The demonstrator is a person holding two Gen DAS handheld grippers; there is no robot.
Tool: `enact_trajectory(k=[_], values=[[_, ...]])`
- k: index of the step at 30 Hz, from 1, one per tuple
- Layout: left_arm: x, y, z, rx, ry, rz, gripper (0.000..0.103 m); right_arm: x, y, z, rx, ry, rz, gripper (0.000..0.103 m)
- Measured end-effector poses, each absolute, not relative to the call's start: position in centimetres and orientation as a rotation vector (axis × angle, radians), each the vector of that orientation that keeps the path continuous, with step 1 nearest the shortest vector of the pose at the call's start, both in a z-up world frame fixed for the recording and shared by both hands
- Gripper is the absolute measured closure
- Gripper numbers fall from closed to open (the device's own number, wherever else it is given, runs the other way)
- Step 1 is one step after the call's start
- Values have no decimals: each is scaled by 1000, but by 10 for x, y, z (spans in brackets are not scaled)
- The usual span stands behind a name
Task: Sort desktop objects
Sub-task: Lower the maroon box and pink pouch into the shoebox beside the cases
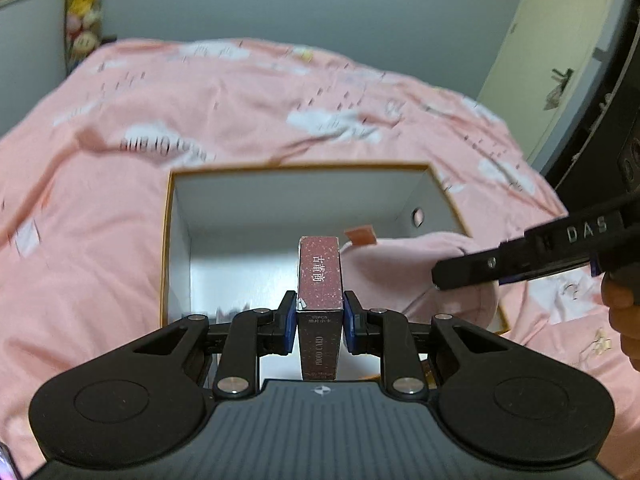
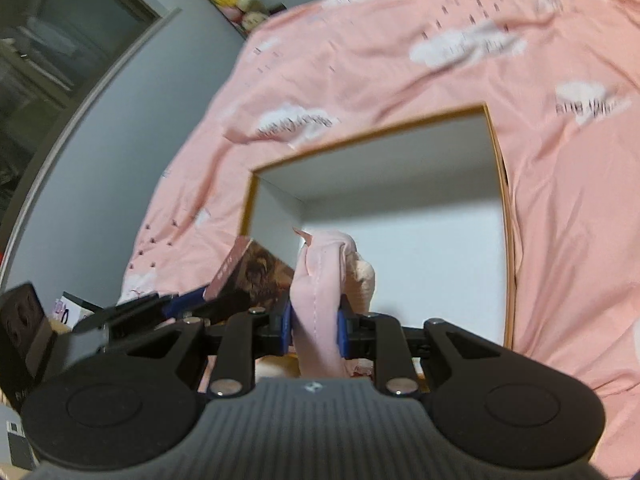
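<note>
My left gripper (image 1: 320,322) is shut on a dark red photo card box (image 1: 320,280) and holds it upright over the near edge of an open white box with a gold rim (image 1: 280,168). My right gripper (image 2: 315,326) is shut on a pink plush toy (image 2: 320,280) and holds it over the same white box (image 2: 360,136). In the left wrist view the plush (image 1: 432,264) hangs in the box's right part, with the right gripper's arm (image 1: 520,256) above it. The card box (image 2: 256,268) and the left gripper (image 2: 172,304) show at the left of the right wrist view.
The white box lies on a bed with a pink cloud-print cover (image 1: 200,92). A door (image 1: 548,48) stands at the far right. A strip of plush toys (image 1: 84,8) hangs on the far wall. Small items (image 2: 64,312) lie at the bed's left edge.
</note>
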State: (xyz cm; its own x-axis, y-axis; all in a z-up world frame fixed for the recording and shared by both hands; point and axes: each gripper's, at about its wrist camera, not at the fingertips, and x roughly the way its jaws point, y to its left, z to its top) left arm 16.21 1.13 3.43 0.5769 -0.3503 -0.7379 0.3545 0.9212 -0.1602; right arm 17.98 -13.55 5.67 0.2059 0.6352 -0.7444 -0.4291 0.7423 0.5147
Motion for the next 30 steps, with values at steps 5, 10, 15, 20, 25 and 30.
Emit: enact_trajectory(k=[5,10,15,20,25,30], values=[[160,14,12,18,874,-359,77,198,-127,29,246,1238,721,80],[151,12,-2,82,865,-337,77,207,-111,9,218,1307,720,80],[151,9,-11,125,870,-314,77,216,-95,-5,201,1367,721,80],[150,12,-19,139,869,-302,77,224,-79,-17,170,1426,728,80],[151,14,-22,139,888,-300,77,224,-67,-25,137,1447,728,79],[157,18,-21,107,935,-306,76,219,-60,-25,106,1422,756,75]])
